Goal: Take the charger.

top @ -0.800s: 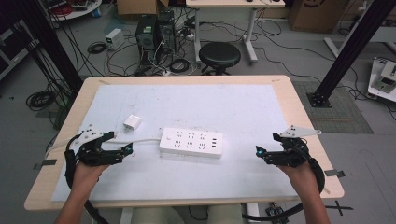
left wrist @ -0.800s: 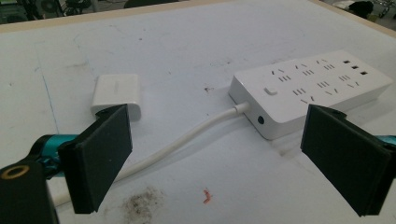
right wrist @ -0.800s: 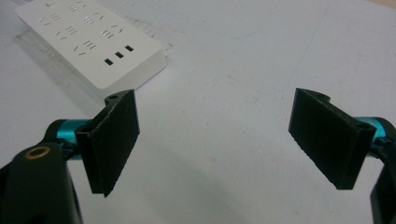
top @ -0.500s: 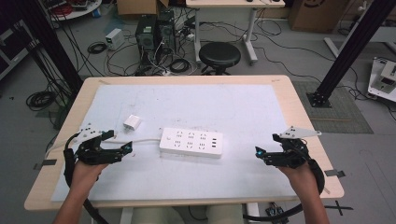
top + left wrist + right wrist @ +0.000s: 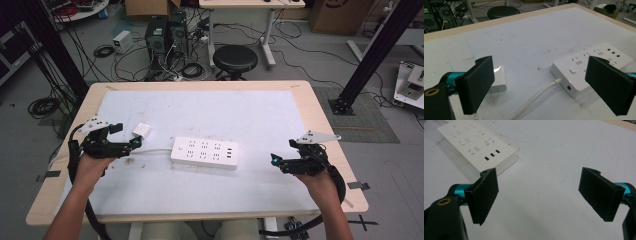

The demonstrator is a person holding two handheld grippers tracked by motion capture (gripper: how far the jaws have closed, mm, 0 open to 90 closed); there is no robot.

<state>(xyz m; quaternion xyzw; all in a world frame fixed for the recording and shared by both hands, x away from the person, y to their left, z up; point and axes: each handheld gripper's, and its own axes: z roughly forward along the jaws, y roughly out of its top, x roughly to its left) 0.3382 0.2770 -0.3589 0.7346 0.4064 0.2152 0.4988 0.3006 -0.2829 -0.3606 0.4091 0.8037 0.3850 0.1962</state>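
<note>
A white power strip point(image 5: 205, 152) lies flat in the middle of the table, its white cable point(image 5: 150, 150) running off to the left. A small white plug adapter point(image 5: 141, 131) sits just left of it. My left gripper point(image 5: 131, 145) hovers open right in front of the adapter and over the cable, pointing at the strip. In the left gripper view the jaws point(image 5: 541, 75) stand wide, with the adapter point(image 5: 499, 80) beside the left pad and the strip's end point(image 5: 574, 75) ahead. My right gripper point(image 5: 275, 160) is open, right of the strip; nothing lies between its jaws point(image 5: 541, 192).
The white mat point(image 5: 225, 110) covers most of the wooden table point(image 5: 320, 115). Behind the table stand a black stool point(image 5: 235, 59), computer cases and tangled floor cables. A black frame post point(image 5: 370, 55) rises at the right.
The left hand has carried its gripper a little farther from the table's near edge, closer to the adapter. The right gripper has stayed where it was. Both sets of jaws remain open.
</note>
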